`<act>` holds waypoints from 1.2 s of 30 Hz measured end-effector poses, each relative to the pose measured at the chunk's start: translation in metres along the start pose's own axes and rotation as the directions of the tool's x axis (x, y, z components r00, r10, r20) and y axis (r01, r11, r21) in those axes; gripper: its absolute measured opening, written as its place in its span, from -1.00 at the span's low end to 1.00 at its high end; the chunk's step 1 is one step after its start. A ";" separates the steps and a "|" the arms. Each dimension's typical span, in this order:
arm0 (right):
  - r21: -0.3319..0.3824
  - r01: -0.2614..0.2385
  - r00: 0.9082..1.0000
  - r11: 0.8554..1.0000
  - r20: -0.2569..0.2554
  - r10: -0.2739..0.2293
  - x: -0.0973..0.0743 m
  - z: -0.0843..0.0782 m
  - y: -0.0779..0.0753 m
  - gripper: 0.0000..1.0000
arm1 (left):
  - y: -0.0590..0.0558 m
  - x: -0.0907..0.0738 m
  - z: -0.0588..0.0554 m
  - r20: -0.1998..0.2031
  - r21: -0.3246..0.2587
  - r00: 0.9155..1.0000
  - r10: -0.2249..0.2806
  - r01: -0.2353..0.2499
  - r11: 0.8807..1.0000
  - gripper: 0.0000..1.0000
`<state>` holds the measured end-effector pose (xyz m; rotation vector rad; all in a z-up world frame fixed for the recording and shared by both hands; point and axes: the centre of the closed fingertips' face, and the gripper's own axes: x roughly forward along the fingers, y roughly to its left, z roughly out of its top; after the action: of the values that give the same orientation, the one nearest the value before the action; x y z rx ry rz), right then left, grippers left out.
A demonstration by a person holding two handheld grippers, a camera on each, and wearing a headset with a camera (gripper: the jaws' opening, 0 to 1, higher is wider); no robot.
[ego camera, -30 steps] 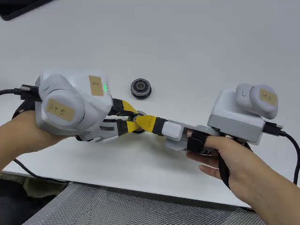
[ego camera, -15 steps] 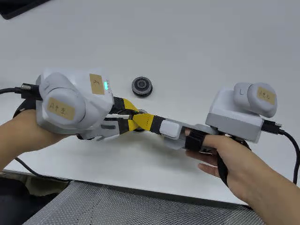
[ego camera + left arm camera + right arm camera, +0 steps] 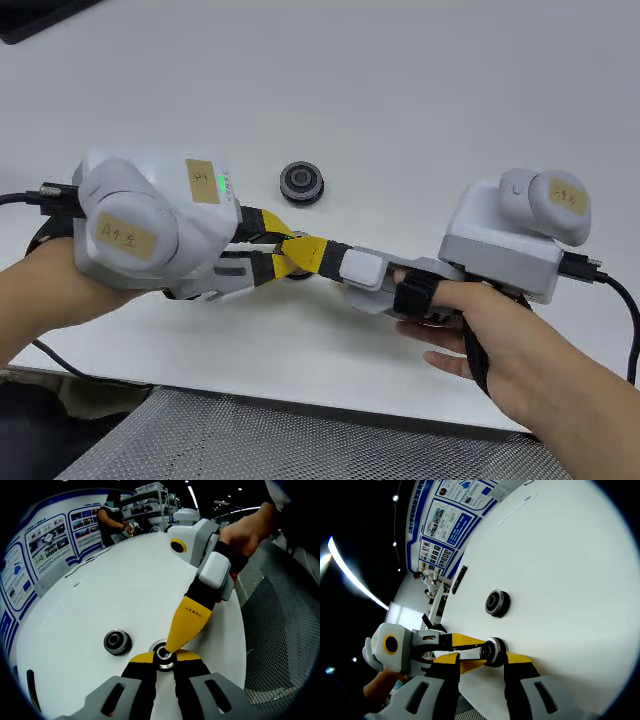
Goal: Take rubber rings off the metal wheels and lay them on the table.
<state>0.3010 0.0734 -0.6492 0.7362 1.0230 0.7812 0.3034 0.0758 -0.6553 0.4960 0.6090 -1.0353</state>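
A small metal wheel [image 3: 163,656] with a dark rubber ring sits between the yellow tips of my left gripper [image 3: 164,658], which is shut on it. My right gripper [image 3: 493,658] comes in from the opposite side and is shut on the same wheel [image 3: 494,651]. In the head view the left gripper [image 3: 284,256] and the right gripper [image 3: 297,254] meet tip to tip just above the table, and the held wheel is mostly hidden there. A second wheel [image 3: 301,182] with its ring on lies flat on the table behind them, also the free wheel [image 3: 117,642] [image 3: 497,602].
The white table [image 3: 420,110] stretches wide beyond the grippers. Its front edge [image 3: 300,405] runs close below the hands, with grey mesh past it. A black cable [image 3: 615,300] trails from the right gripper. A person stands at the far end of the table [image 3: 114,515].
The right gripper has edged a little to the left, toward the left gripper. Both stay shut on the wheel, and the free wheel has not moved.
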 end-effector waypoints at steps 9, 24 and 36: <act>-0.003 0.031 0.999 1.000 0.016 -0.031 0.003 0.003 -0.004 -0.28 | -0.001 -0.001 0.002 -0.002 0.001 1.000 0.011 -0.011 1.000 -0.75; 0.011 0.007 1.000 1.000 0.026 -0.007 0.002 0.005 0.002 -0.25 | 0.000 -0.001 0.002 0.000 -0.001 1.000 0.022 -0.022 1.000 -0.75; -0.009 0.008 0.999 1.000 0.052 -0.007 0.004 0.010 0.001 -0.15 | 0.000 -0.001 0.002 0.002 -0.003 1.000 0.021 -0.021 1.000 -0.75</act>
<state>0.3109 0.0761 -0.6469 0.7409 0.9746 0.7563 0.3039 0.0753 -0.6529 0.4972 0.6019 -1.0144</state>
